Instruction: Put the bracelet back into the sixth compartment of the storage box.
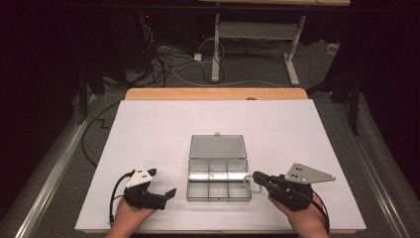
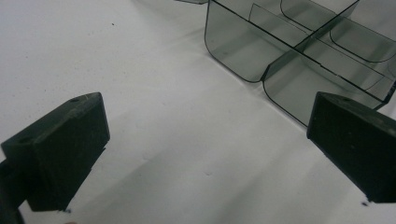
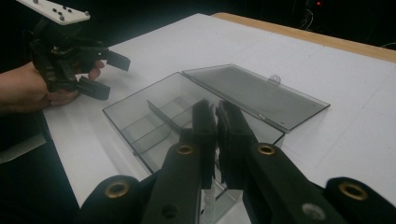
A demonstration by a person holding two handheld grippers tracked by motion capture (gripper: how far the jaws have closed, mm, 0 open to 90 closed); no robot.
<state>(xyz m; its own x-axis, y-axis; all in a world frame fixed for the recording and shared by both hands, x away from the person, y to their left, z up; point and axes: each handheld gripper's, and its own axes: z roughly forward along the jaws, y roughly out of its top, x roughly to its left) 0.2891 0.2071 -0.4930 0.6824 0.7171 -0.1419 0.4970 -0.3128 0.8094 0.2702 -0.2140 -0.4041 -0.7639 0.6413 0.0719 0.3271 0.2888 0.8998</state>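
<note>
Near edge first: I've got the left gripper [image 1: 161, 184] low on the left of the desk [image 1: 148, 129], jaws spread wide with nothing between them. In the left gripper view its two black blocky jaws frame bare white surface, and the box's near left corner sits just past the right-hand jaw, not touching.

Right gripper [image 1: 256, 176] on the near right, jaws closed flat against each other. A thin pale hooked piece [image 1: 252, 186] sits right at the tips in the high view; can't tell if it's actually pinched. Tips point left at the box's right end, just beside the wall. In the right gripper view the closed jaws hang over the box's nearest corner.

Organiser box [image 1: 218, 188] lies centre, slightly near of the desk's middle. Long axis runs left-right, parallel to the near edge. Clear smoke-grey plastic, rectangular, rounded corners, thin dividers splitting the tray into small cells. Something pale and shiny lies along the far row of cells; can't make out what.

Lid [image 1: 218, 147] is swung fully open and lies flat on the far side, hinged along the long edge, small clear latch tab at its far rim.

Desk top is a matte white sheet, with a wooden strip [image 1: 213, 93] along the far edge.
</note>
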